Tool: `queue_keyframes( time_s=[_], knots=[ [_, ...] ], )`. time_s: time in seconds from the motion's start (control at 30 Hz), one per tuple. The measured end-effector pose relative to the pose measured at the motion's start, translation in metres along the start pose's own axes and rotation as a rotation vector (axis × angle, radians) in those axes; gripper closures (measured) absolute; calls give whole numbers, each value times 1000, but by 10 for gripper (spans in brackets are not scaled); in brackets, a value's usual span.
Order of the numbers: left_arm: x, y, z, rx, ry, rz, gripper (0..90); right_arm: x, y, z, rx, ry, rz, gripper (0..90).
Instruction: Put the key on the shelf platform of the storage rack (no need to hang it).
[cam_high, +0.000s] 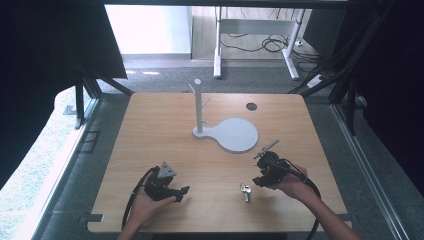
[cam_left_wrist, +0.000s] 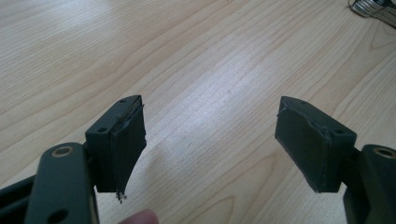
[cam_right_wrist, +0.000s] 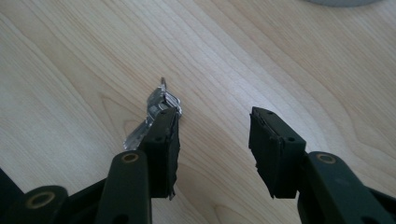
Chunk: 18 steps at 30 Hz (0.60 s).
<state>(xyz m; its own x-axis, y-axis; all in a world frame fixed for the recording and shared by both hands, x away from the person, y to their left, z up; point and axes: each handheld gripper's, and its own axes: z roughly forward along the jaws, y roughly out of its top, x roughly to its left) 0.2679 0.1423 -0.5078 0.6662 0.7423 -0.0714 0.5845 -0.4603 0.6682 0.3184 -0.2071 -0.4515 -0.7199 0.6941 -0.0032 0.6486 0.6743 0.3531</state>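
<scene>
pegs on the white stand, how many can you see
2, both on the upright post of the white stand: one peg slants up on its left near the top, another peg on its right, lower. Others may be hidden behind the post.

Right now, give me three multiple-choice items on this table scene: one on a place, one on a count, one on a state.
1. Where do the small silver metal keys lie on the light wooden table?
A. On the white round base
B. Near the person's edge, beside the right gripper
C. By the dark hole at the far edge

2. How many short side pegs does the white upright peg stand show?
A. Two
B. Five
C. None

3. How does the left gripper stand?
A. Shut on the keys
B. Shut on nothing
C. Open, with bare wood between its pads

Answers:
1 B: the high view shows the keys just left of the right gripper.
2 A: one peg sticks out on each side of the post.
3 C: the left gripper view shows the black jaws wide apart over the tabletop.
</scene>
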Motion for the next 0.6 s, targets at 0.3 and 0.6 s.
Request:
queue_keyframes(
  time_s=[0.3,0.6],
  knots=[
    [0,-1,4,19,6,15,244,13,13,12,38,35,-37,570],
    [-4,0,7,29,6,33,241,21,25,27,68,51,-58,614]
  ],
)
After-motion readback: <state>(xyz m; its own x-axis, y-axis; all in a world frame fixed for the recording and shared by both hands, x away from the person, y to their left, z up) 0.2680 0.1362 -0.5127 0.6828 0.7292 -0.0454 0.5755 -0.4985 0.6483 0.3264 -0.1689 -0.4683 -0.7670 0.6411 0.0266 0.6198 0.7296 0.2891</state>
